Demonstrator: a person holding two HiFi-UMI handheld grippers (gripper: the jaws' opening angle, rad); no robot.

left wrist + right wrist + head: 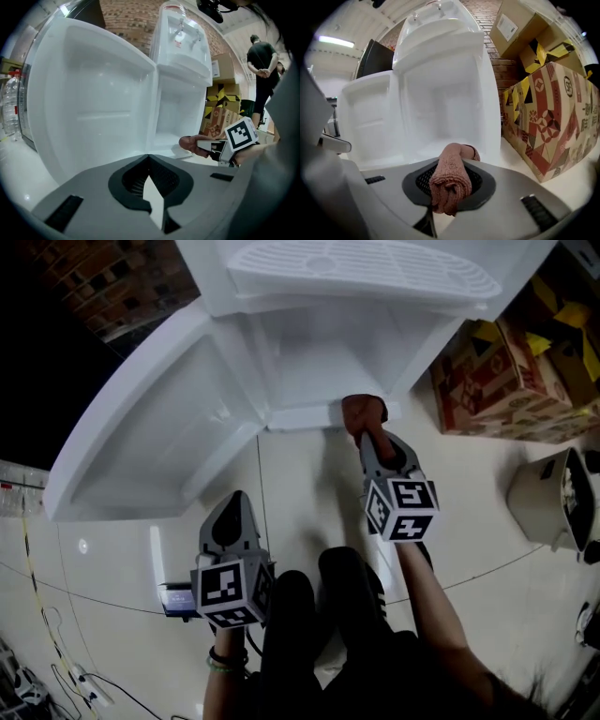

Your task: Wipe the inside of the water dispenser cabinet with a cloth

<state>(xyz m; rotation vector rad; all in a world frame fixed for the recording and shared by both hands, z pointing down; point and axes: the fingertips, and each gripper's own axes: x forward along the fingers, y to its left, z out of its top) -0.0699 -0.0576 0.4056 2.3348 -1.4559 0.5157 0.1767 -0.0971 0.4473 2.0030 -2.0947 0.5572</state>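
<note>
The right gripper point(370, 442) has its jaws clenched on the rolled cloth point(449, 187), which pokes out ahead of them at the threshold of the open cabinet point(309, 362). The left gripper point(150, 161) has its jaws closed on nothing. I judge the inside wiping is mostly left.

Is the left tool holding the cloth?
No, the left tool is empty; the cloth is pinched in the right tool.

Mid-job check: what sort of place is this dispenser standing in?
Probably a storeroom or workshop corner rather than a home kitchen: stacked cardboard boxes stand beside the water dispenser, there is a bare brick wall behind it, and it sits on a plain tiled floor.
</note>
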